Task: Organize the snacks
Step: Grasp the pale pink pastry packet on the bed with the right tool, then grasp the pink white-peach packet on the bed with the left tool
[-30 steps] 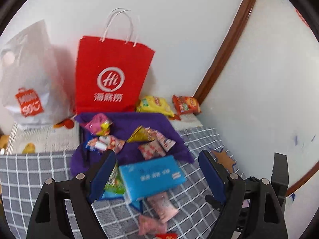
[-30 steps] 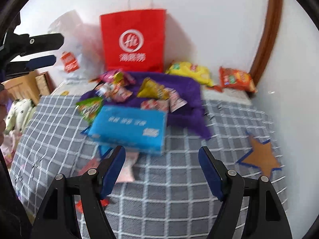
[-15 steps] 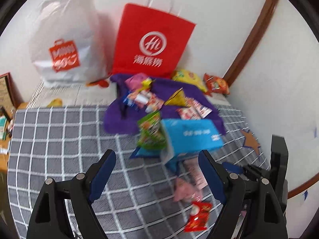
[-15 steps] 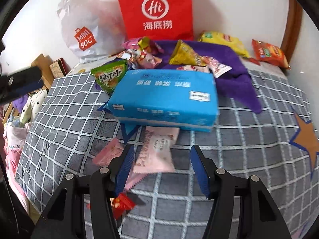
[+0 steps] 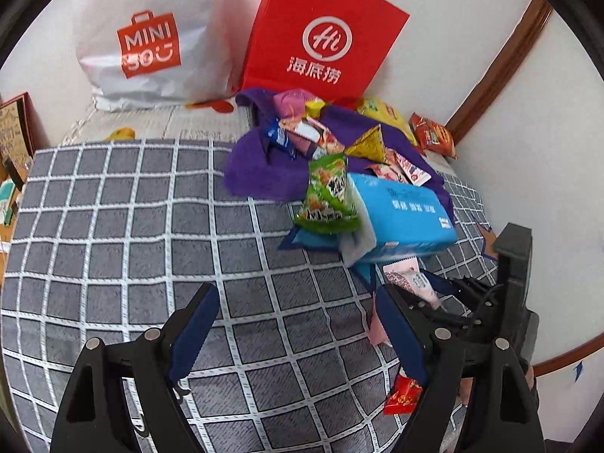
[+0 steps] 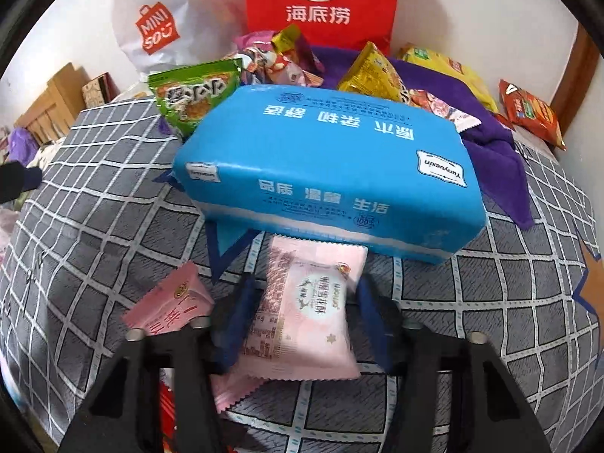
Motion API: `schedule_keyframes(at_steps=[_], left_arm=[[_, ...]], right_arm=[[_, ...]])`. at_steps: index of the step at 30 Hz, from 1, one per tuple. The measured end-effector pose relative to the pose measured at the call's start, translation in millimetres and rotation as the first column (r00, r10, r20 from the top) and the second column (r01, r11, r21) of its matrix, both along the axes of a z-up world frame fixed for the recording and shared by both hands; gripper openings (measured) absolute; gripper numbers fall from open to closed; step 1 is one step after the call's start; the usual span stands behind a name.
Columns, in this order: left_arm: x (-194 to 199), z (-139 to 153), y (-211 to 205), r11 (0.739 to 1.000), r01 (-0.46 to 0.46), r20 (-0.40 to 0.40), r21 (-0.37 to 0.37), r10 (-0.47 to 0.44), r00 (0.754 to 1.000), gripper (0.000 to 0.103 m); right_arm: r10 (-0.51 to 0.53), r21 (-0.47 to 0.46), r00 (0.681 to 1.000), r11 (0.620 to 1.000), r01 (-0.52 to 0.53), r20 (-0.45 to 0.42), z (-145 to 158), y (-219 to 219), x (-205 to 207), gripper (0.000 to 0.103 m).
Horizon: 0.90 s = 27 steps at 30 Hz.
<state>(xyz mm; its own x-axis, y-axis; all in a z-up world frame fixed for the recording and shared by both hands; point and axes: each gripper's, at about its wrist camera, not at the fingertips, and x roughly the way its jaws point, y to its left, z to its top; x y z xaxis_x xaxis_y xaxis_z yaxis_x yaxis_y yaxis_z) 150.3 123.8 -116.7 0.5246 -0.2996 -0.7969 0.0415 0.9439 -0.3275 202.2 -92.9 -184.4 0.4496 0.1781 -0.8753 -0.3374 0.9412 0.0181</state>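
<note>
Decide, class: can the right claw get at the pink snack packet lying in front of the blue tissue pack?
Probably yes. The right claw already straddles the pink snack packet, its jaws closing around it; nothing lies on top, and the blue tissue pack sits just beyond.

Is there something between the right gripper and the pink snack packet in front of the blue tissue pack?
Nothing visible blocks it. The pink snack packet already lies between the closing jaws of the right gripper. The blue tissue pack sits just behind it, another pink packet beside.
</note>
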Motion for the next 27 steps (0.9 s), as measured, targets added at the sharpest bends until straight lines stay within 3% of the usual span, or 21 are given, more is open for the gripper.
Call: schedule_keyframes(at_steps=[6,11,17,21,27], left_arm=[[2,-18,-19,0.999,0.034,-0.04,-0.002,-0.034,0.999,0.083],[5,-36,-43,0.997,0.079,-0.079,-0.025,-0.081,0.994,0.083],[12,-59,-72,0.988,0.113,-0.14,-0.101,-0.127,0.982,0.083],[11,-58,-86,0.992,0.118,-0.125,-0.041,-0.122,0.985,0.083],[16,-59,-105,0.988,0.15,-0.123,-0.021,-0.152,0.981,0.086]], right_arm=[[-0.025,0.011,0.999,1.0,0.024,0.046,10,-29,-13,0.043],[-0.038,-0.064,0.993,0.997,0.045,0.107,10,-65,-20,0.043],[-0.071,0.009,0.993,0.997,0.071,0.099,1,-98,-21,0.045],[-0.082,0.066,0.993,0.995,0.077,0.079,1,-102,-18,0.046],[-0.092,0.096,0.993,0.992,0.085,0.071,0,-104,-13,0.046]])
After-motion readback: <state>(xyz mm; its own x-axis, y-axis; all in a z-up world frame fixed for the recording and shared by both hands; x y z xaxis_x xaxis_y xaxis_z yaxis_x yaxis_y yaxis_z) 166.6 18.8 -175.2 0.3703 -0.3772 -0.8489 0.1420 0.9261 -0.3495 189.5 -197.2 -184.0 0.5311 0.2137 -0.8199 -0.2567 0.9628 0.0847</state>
